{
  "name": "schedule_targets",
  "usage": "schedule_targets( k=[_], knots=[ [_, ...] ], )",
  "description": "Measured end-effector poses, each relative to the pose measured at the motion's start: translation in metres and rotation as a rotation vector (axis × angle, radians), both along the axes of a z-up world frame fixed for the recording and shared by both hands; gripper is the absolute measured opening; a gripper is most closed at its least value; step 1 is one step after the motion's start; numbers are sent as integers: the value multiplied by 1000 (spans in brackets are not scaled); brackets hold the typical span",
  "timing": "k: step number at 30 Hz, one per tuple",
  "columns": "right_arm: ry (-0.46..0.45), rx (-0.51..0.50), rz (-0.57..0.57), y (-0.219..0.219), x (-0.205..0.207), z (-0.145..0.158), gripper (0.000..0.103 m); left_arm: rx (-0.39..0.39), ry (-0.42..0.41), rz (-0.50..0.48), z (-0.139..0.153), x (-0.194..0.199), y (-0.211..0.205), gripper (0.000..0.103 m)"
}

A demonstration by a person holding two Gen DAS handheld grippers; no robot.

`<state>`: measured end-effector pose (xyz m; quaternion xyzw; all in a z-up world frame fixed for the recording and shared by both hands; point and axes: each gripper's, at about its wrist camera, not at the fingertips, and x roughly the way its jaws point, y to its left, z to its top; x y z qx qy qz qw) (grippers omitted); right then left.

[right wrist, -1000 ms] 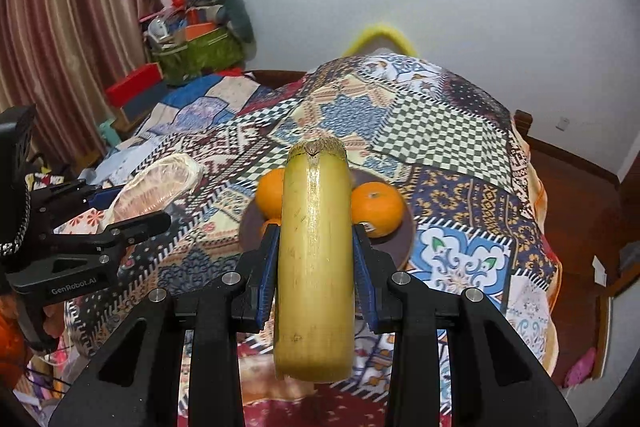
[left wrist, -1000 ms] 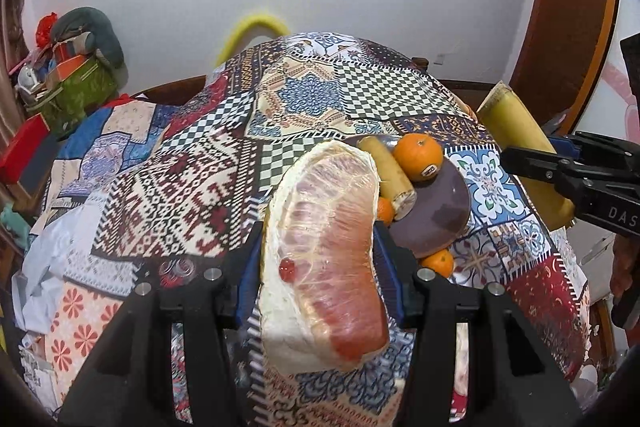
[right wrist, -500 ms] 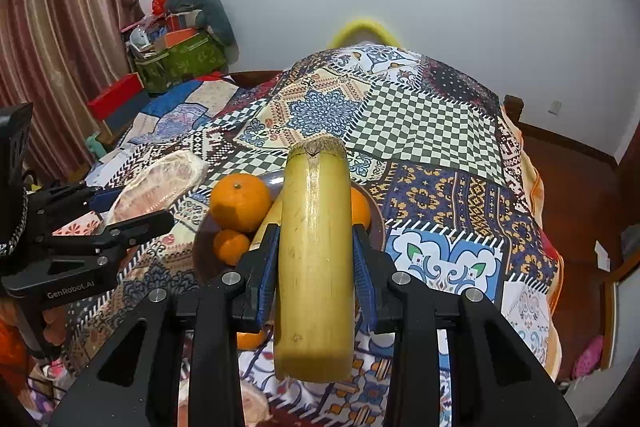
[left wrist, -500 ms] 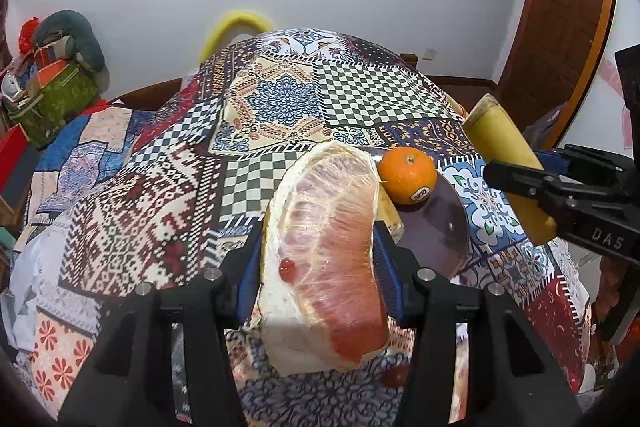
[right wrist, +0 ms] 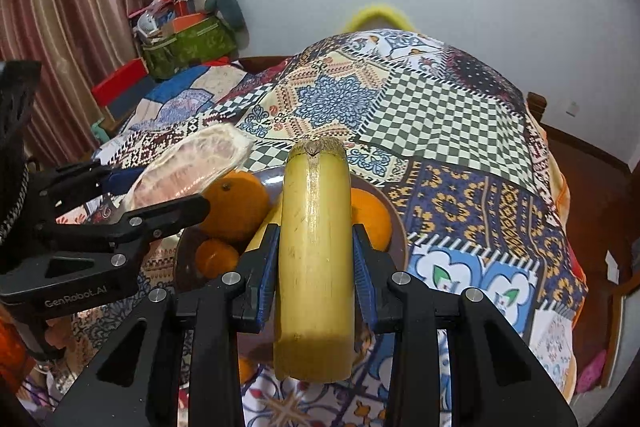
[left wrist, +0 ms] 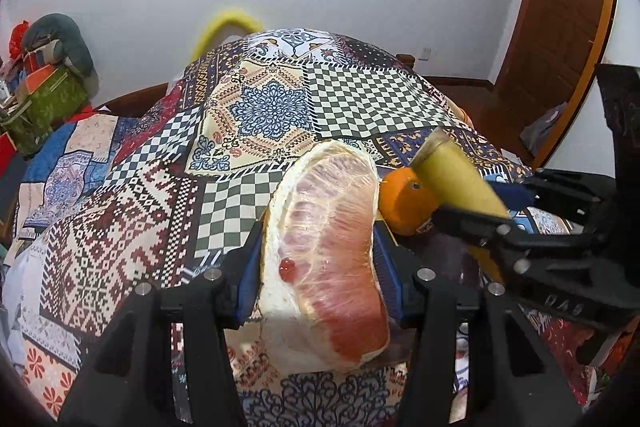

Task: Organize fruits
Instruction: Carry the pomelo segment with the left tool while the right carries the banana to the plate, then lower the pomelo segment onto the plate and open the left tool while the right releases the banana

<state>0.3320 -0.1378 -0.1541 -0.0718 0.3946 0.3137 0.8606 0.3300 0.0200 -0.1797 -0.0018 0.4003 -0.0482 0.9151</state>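
Surface: patchwork quilt (right wrist: 440,131) over a bed, filling centre frame.
Plate (right wrist: 394,223): already held oranges (right wrist: 236,205).
Left claw (left wrist: 320,239): clamped on wrapped pomelo wedge (left wrist: 324,247), above plate, lower centre.
Right claw (right wrist: 314,259): clamped on yellow cane piece (right wrist: 314,267), above plate.
Left: both pieces unplaced.

A pink-and-white plastic-wrapped pomelo wedge (left wrist: 326,251), a pale yellow cane piece (right wrist: 314,267) and bright oranges (right wrist: 234,205) on a dark brown plate (right wrist: 394,231) stand out against a patchwork cloth (left wrist: 276,107) of black-and-white checks, blue medallions and maroon motifs.
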Motion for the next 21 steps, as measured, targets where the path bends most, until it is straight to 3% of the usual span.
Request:
schedule_targets(
  k=[13, 21],
  knots=[
    [34, -29, 49, 6, 10, -22, 32, -9, 28, -20, -15, 17, -4, 51],
    [28, -6, 57, 5, 10, -17, 32, 5, 36, -17, -19, 19, -2, 51]
  ],
)
